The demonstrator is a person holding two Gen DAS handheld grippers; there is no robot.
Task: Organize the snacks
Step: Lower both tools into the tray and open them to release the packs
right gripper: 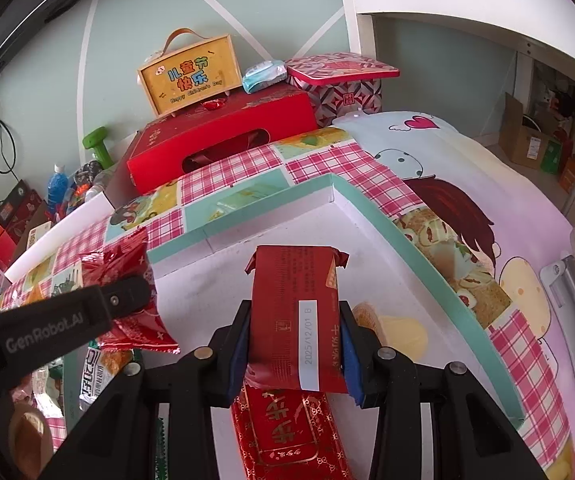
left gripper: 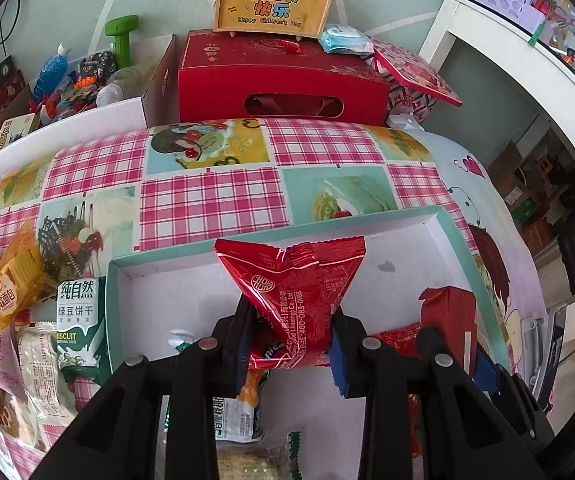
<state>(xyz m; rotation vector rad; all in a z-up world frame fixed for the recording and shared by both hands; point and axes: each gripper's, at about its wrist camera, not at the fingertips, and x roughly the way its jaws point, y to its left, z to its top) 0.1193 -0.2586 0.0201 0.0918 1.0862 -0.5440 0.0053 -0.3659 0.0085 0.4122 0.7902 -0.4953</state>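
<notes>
Crinkled red foil packet pinched, boxy red pack clamped; shallow cardboard tray

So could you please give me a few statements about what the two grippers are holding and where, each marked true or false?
1. The left gripper is shut on a crinkled red foil snack packet. True.
2. The right gripper is open and empty. False: it is shut on a flat red wrapped bar with a white date label.
3. Both held snacks are over the shallow white tray with a teal rim. True.
4. The yellow framed sign lies inside the tray. False: it stands on the big red gift box.
</notes>
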